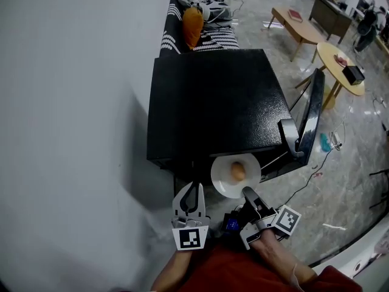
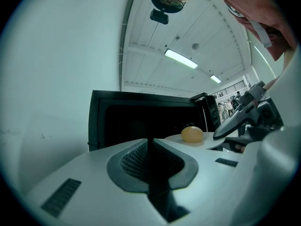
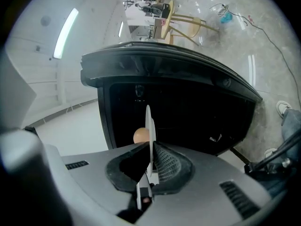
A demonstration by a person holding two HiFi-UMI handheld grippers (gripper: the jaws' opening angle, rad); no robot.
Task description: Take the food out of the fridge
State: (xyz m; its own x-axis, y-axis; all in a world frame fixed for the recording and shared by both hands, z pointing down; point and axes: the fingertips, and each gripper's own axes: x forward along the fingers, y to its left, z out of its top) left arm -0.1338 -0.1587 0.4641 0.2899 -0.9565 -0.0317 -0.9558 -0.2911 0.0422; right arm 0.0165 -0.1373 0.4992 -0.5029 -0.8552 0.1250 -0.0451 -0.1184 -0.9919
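1 plate point(image 1: 221, 185) | 1 tan ball point(image 1: 238, 171) | right fingers point(image 3: 167, 164) pinch plate — left fingers point(image 2: 133, 160) together

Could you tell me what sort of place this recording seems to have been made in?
Probably a large indoor hall set up like a lounge: a black mini fridge, a striped sofa beyond it, and low wooden tables.
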